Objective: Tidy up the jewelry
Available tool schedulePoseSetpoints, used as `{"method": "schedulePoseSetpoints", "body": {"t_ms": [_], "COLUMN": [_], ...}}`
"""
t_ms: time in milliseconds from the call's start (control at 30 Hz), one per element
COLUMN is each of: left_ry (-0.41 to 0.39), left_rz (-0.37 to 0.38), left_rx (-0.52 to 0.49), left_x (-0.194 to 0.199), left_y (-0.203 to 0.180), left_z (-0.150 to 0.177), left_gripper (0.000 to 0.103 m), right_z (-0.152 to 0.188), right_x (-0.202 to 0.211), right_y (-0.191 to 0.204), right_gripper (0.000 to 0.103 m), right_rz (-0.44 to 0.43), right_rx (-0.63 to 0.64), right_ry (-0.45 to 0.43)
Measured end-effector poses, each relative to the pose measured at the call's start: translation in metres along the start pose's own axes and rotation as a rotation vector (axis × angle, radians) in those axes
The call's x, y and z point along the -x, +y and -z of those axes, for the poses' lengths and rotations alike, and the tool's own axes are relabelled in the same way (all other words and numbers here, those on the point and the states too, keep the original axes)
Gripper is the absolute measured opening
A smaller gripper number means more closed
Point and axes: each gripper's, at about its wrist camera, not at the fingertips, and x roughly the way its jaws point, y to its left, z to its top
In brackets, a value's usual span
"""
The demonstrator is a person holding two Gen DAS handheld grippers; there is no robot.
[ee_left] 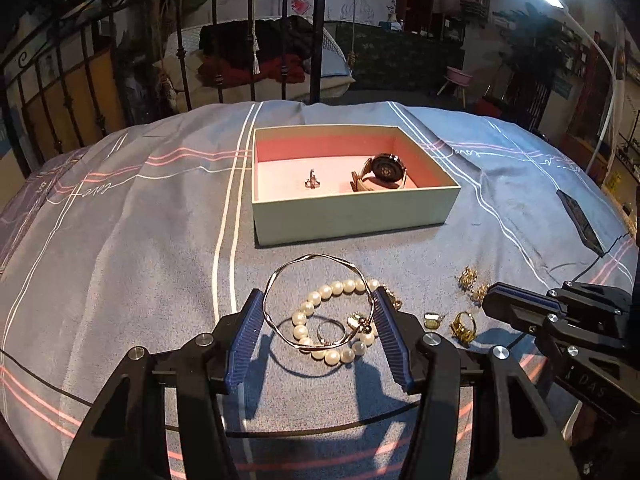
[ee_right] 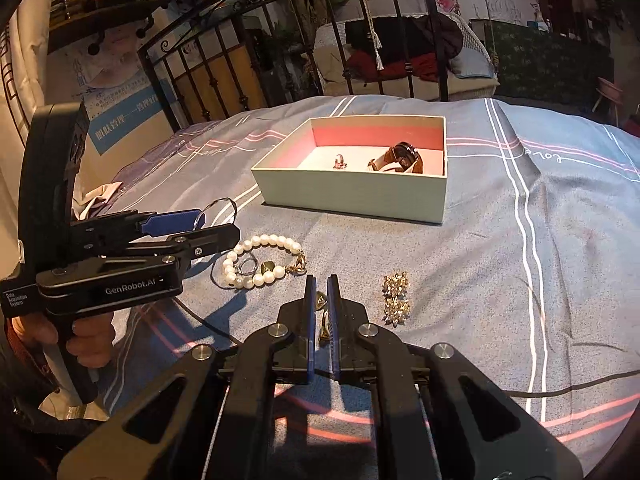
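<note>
My left gripper is shut on a thin silver bangle, gripped across its width and lifted off the bed, where it casts a round shadow. Under it lie a pearl bracelet and a small silver ring. My right gripper is shut and hovers just over two gold rings, which show through the slit between its fingers. Gold earrings lie to its right. The open pale green box holds a watch and a small ring.
Everything rests on a blue striped bedspread. A black iron bed frame stands behind the box. A dark phone lies at the bed's right edge. A person's hand holds the left gripper's handle at the bed's left side.
</note>
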Motion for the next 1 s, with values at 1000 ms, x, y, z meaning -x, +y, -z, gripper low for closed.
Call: {"method": "schedulePoseSetpoints", "body": {"t_ms": [1000], "left_ry": [0.005], "left_rz": [0.028], "left_rx": [0.030], "left_x": [-0.003], "left_y": [0.000], "left_z": [0.003], "left_gripper": [0.054], "right_z": [0.016], "right_x": [-0.016], "right_y": [0.008], "right_gripper": [0.021], "right_rz": [0.079], "right_rx": [0.079], "right_ry": [0.051]}}
